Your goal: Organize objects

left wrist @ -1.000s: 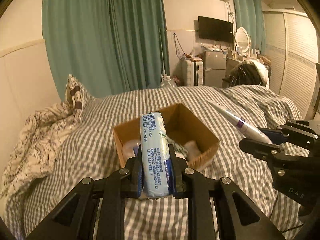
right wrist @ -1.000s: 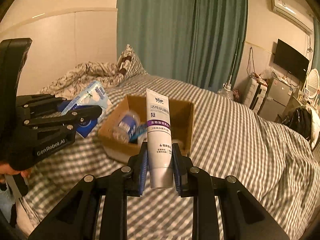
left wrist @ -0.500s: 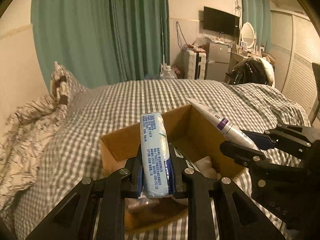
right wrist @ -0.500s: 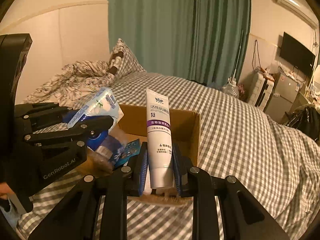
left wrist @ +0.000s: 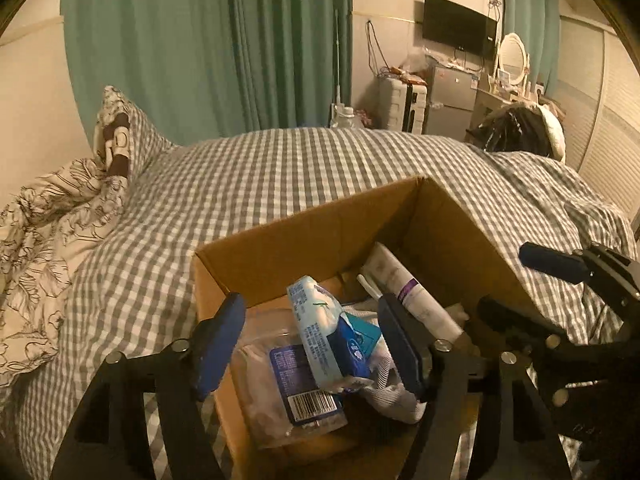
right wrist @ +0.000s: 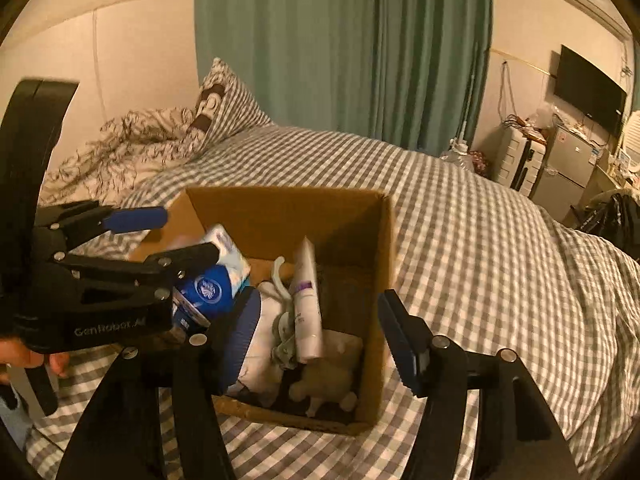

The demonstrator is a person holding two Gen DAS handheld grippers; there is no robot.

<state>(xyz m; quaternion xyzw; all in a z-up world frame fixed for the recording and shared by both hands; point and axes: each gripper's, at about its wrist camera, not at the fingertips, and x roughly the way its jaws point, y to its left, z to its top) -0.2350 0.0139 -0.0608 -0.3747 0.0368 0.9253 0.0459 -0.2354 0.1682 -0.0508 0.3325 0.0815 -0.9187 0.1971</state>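
An open cardboard box [left wrist: 312, 232] [right wrist: 384, 264] sits on the checked bed cover. Over its near side my left gripper [left wrist: 312, 344] [right wrist: 168, 236] has its jaws opening. Between and below its pads a blue-and-white tissue pack [left wrist: 320, 332] [right wrist: 220, 276] lies tilted on the box's contents, touched by neither pad. My right gripper [right wrist: 322, 340] [left wrist: 520, 284] is also opening, above the box's right half. A white toothpaste tube [right wrist: 306, 300] [left wrist: 404, 292] with a purple band lies free inside the box, leaning toward the far wall.
In the box are also a clear packet with a blue label [left wrist: 292, 380], white cloth, a grey hook [right wrist: 282, 320] and a plush toy [right wrist: 324, 380]. A patterned quilt [left wrist: 48, 248] and pillow [right wrist: 224, 108] lie far left. A hand [right wrist: 24, 354] holds the left gripper.
Both grippers moved forward and down over the box, then opened. The tissue pack and the toothpaste tube left their pads and dropped into the box.
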